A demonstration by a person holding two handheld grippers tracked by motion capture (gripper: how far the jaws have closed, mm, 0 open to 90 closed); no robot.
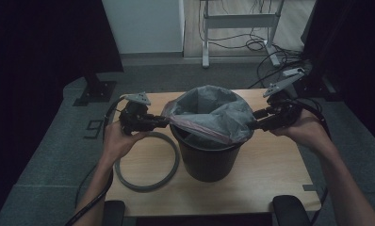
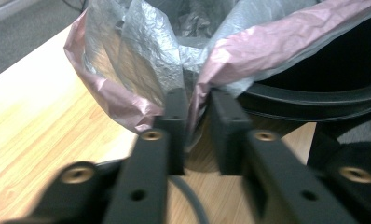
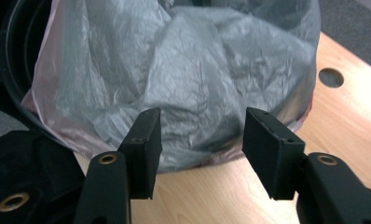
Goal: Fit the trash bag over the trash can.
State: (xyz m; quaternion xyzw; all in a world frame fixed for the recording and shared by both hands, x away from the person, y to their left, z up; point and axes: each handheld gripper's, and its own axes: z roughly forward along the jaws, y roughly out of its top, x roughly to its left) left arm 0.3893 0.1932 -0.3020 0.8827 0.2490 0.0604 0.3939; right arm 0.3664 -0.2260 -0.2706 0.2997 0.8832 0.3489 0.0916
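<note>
bin liner [image 1: 209, 113] draped in black bin [image 1: 207, 162] mid-table, rim not fully tucked | left gripper [image 2: 197, 116] jaws narrowly parted around pink hem, barely gripping | right gripper [image 3: 200, 135] gaping, empty, at the bag | grey ring [image 1: 145, 181] waits on table [image 1: 270, 174]

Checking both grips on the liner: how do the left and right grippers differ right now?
The left gripper has its fingers close together with a fold of the pink-edged grey plastic bin liner between them; the right gripper has its fingers wide apart, the liner beyond them. Both sit at the black round bin's rim, on opposite sides.
</note>
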